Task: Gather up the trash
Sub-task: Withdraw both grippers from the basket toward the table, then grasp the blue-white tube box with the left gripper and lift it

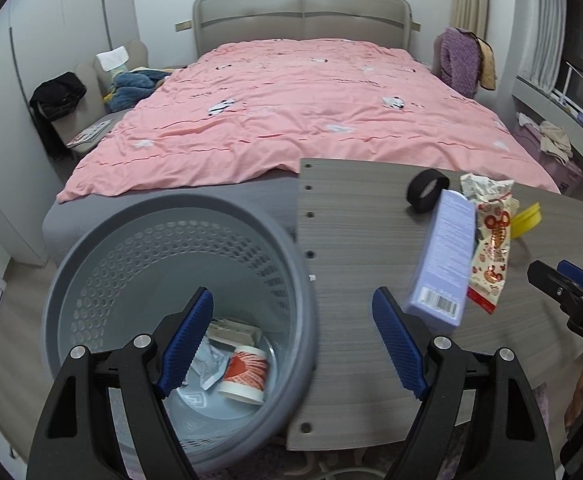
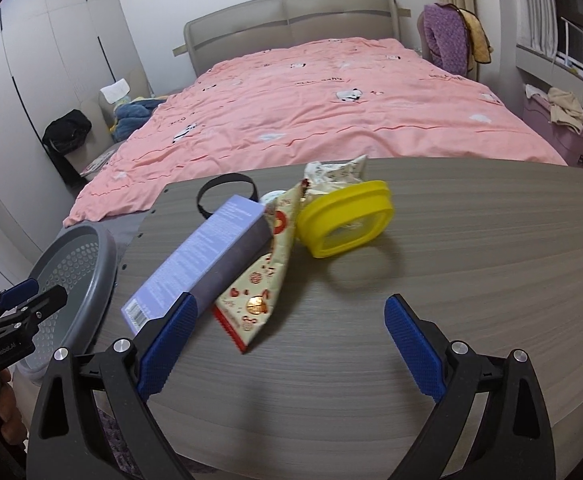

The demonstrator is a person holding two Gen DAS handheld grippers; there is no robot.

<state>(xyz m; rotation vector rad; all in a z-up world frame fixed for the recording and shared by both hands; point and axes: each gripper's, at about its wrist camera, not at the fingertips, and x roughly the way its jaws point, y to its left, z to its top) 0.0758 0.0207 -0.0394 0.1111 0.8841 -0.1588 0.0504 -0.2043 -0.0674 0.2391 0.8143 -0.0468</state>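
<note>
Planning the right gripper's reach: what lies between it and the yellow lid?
Only bare table lies between the open right gripper and the yellow lid in the right wrist view; the snack wrapper sits just left.

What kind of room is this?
Most likely a bedroom: a wide bed under a pink patterned quilt with a grey padded headboard, tall white wardrobe doors, and clothes draped over a grey chair beside the bed.

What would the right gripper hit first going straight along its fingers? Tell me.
Probably the bare table top: the open right gripper tilts down at it. The snack wrapper and purple box lie left of that line, the yellow lid beyond.
</note>
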